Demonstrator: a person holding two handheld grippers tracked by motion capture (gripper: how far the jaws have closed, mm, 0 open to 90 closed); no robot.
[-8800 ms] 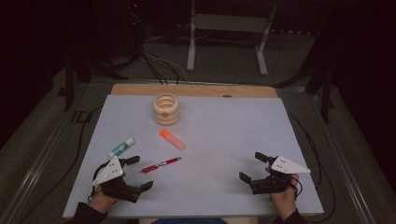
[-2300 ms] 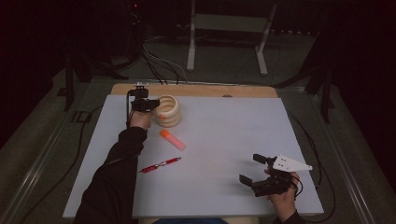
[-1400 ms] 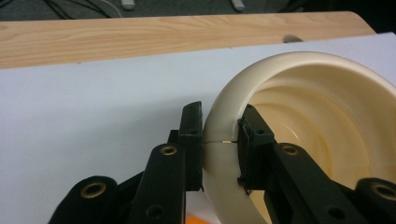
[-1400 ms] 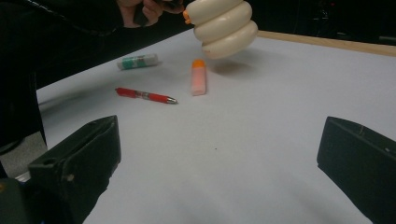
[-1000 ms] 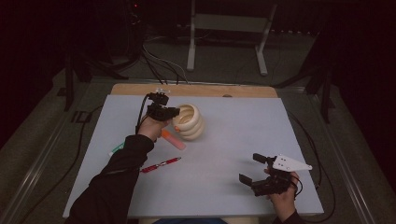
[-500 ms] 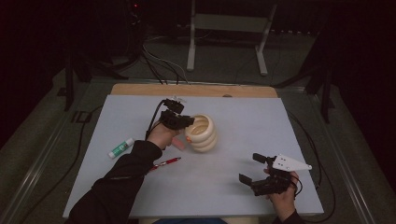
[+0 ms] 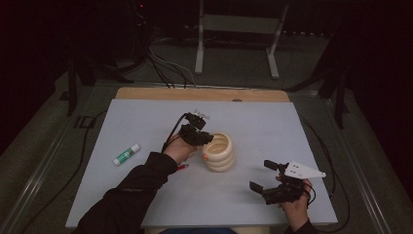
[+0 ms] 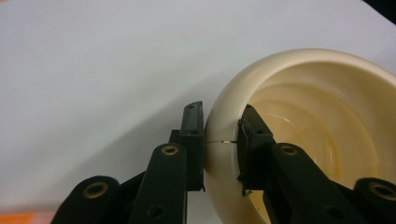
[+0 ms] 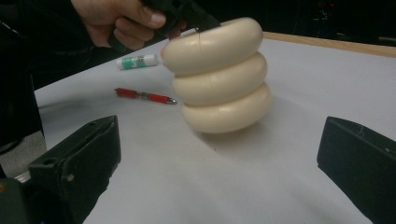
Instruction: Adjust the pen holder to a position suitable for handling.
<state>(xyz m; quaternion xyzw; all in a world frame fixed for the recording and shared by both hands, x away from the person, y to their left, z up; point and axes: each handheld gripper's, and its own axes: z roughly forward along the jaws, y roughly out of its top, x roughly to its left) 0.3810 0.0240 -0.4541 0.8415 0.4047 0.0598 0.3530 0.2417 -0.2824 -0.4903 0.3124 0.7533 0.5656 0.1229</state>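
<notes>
One counter (image 7: 146,117) is seen, covered by a pale sheet, and near its middle one cream ribbed cup (image 7: 220,155) of three stacked rings is held, its long axis tilted off upright, so that in the right gripper view the base appears partly lifted, though this cannot be told for certain. The cup's rim is pinched at about 9 o'clock by the left gripper (image 8: 220,142): its fingers (image 8: 192,140) are closed onto the wall, one outside and one inside. The cup lies at about 10 o'clock from the right gripper (image 7: 268,178), which rests well apart with fingers spread wide and nothing held; the left hand is plainly the nearer. One glue stick (image 7: 126,154) lies at 9 o'clock, and one red pen (image 9: 144,96) beside the left hand.
</notes>
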